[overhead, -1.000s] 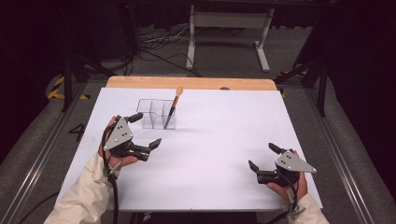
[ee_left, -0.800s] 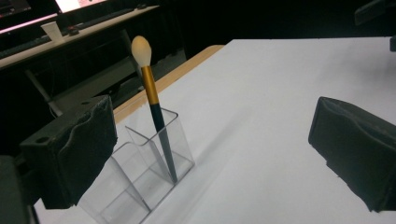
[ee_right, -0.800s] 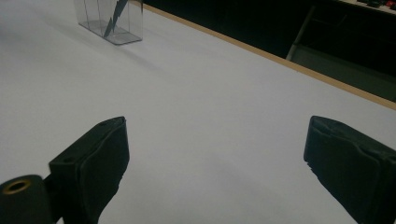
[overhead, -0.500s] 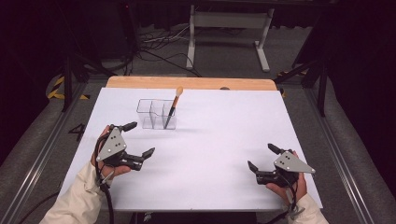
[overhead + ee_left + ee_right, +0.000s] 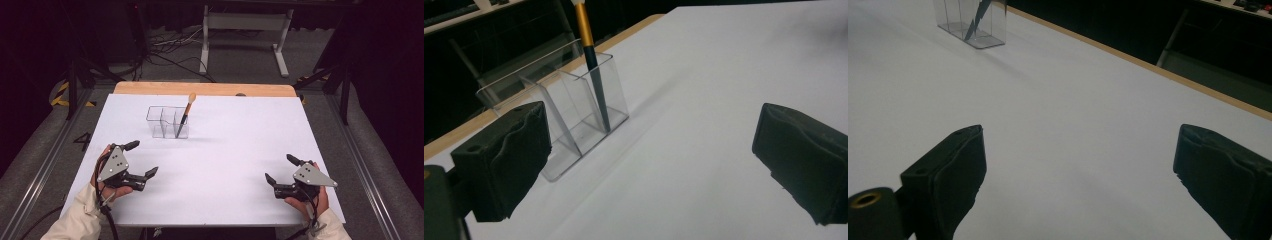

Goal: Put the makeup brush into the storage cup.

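We have both grippers resting low at the near edge of the white table, and neither has hold of anything. Our left gripper sits at the near left with its jaws spread wide and nothing between them but bare table. Our right gripper sits at the near right, also gaping wide and empty.

The brush stands in the clear organizer, which sits toward the far left of the table, well apart from both tools. The brush leans in the rightmost compartment, its tip down at the floor of the box and its pale bristle head tilted up and to the right above the rim. In the left gripper view the dark handle with its gold ferrule crosses that end compartment at a slant.

From here we judge the main risk to be the organizer itself. It looks light and nothing visibly holds it down, so a jaw that nudges its wall on the way in could slide or tip it. A pull along the wrong line could lever the slanted brush against the rim and drag the box along. The handle is thin and smooth, so a wide jaw closing off-centre might pinch only an edge and let it twist or slip. Our right gripper is free to steady the box.
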Demonstrator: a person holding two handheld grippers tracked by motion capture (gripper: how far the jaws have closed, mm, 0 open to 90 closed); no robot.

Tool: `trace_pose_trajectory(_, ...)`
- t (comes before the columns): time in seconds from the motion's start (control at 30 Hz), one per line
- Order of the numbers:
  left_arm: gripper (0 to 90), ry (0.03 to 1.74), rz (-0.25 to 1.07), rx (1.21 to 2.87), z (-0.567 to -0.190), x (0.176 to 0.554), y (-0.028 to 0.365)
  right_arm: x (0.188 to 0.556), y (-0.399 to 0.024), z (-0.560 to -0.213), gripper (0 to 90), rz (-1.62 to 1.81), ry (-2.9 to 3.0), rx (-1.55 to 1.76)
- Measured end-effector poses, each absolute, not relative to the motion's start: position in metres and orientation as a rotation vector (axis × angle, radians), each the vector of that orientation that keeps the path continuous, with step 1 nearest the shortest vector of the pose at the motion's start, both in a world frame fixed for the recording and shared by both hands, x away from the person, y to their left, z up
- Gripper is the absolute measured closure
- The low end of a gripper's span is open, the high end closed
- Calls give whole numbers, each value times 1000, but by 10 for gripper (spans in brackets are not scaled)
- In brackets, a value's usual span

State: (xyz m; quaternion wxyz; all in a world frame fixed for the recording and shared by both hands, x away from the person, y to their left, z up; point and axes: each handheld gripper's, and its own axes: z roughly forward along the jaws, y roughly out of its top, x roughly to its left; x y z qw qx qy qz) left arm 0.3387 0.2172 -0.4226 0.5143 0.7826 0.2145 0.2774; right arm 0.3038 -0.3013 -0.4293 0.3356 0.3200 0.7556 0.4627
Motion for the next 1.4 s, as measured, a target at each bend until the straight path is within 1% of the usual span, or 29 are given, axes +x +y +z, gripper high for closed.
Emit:
trace_pose_trajectory(0.47,34,600,659,1901,-444,320,244,303,-301,-430,73,1197,1982,813)
trace_pose_trajectory(0.63,37,631,623,1853,-445,313,254,302,-301,-430,73,1199,1980,811)
trace_pose_trajectory(1.2,39,618,598,1865,-449,315,250,301,-297,-430,73,1196,1982,783)
trace_pose_trajectory(1.4,40,630,609,1867,-449,312,252,305,-294,-431,72,1198,1994,780)
